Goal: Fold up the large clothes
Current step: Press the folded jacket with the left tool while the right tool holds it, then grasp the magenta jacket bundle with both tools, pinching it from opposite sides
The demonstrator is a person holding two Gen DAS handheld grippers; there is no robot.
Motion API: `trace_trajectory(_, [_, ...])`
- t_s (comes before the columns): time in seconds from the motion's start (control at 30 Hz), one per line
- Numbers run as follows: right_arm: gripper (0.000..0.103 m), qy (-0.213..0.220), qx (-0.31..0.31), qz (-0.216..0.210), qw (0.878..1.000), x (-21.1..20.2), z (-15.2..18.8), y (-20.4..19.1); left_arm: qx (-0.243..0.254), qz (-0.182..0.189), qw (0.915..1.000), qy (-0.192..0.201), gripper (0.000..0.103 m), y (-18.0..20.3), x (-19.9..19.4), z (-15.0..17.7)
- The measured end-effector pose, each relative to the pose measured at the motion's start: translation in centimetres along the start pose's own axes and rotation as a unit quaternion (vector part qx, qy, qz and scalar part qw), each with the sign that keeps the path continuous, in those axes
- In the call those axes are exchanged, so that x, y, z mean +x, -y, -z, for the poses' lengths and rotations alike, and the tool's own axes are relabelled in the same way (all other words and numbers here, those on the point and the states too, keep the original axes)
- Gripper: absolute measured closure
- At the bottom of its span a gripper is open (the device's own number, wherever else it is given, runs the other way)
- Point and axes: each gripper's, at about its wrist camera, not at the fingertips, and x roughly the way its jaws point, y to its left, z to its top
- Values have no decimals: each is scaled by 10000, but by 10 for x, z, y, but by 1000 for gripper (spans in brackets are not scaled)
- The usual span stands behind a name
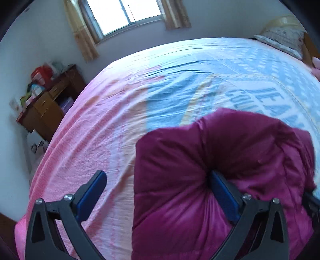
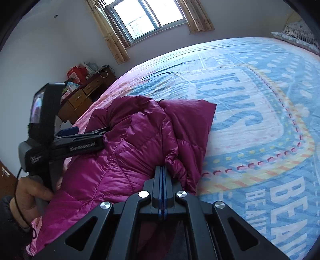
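Note:
A magenta quilted down jacket (image 1: 220, 152) lies bunched on the bed near its front edge, and shows in the right wrist view as a puffy heap (image 2: 136, 136). My left gripper (image 1: 158, 180) is open wide. Its right finger (image 1: 222, 190) digs into a fold of the jacket, while its left finger (image 1: 94, 186) stands clear over the sheet. In the right wrist view the left gripper (image 2: 88, 131) reaches the jacket's left side, held by a hand (image 2: 30, 192). My right gripper (image 2: 163, 170) is shut, with jacket fabric gathered and pinched at its tips.
The bed sheet (image 2: 260, 120) is blue with large print, turning pink (image 1: 90, 140) toward the left edge. A wooden desk (image 1: 50, 104) piled with boxes stands beside the bed. A curtained window (image 2: 148, 18) is on the far wall, and a pillow (image 1: 284, 38) lies far right.

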Motion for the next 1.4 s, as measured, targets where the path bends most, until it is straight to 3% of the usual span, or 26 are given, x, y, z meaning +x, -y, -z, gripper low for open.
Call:
trace_trajectory(0.07, [103,70,46,-28,10000,-3,1,4,-31,418,9991,110,0,-15,-15,7])
trace_trajectory(0.17, [101,289,347,-379,9983,-15,3,14,-614,1059,9921,273,0,-50,-37,23])
trace_trajectory(0.27, [100,842,1183,-1193,9822,-38,12,44,-1563,1908,9690,175,0,-87,-34,39])
trace_trajectory(0.3, [92,1029,1565,-1453,9715,-45,16,59,-1834,2134,9595,89,0,-98,-29,45])
trace_trajectory(0.33, [62,1149,1941,-1663,9599,-48,21,69,-2042,2282,9520,-7,0,-104,-21,50])
trace_trajectory(0.37, [39,1218,2349,-1824,9470,-49,26,83,-2200,2367,9463,-113,0,-110,-13,56])
trace_trajectory(0.4, [26,1340,2636,-1967,9348,-51,31,94,-2281,2373,9441,-205,0,-111,-6,60])
trace_trajectory(0.43, [25,1503,2716,-2167,9256,-55,33,98,-2342,2373,9423,-307,0,-113,3,63])
trace_trajectory(0.5, [25,1412,2645,-2119,9302,-53,33,96,-2369,2560,9363,-406,0,-104,13,68])
trace_trajectory(0.6, [25,1061,2104,-1686,9571,-46,23,75,-2346,3149,9191,-321,0,-98,17,75])
trace_trajectory(0.7, [25,621,1534,-1321,9773,-33,18,51,-2108,3517,9118,-215,0,-92,17,80])
trace_trajectory(0.77, [25,325,1194,-1388,9825,-24,17,36,-1972,3711,9074,-79,0,-94,17,83])
trace_trajectory(0.87, [25,-44,746,-1355,9880,-14,18,15,-2098,4081,8885,24,0,-102,20,89])
trace_trajectory(0.93, [25,-130,666,-1318,9890,-9,16,10,-2051,4237,8823,70,0,-101,20,89])
trace_trajectory(1.03, [24,-219,583,-1594,9852,-4,12,8,-1697,4821,8594,103,0,-91,15,87])
trace_trajectory(1.13, [24,-382,199,-1489,9879,-1,10,-5,-1372,4725,8704,167,0,-80,9,83])
trace_trajectory(1.23, [26,-392,259,-1547,9868,2,9,-3,-1608,4812,8617,75,0,-83,18,82])
trace_trajectory(1.4, [36,-447,183,-1589,9861,3,11,-2,-1389,4571,8784,88,4,-71,11,79])
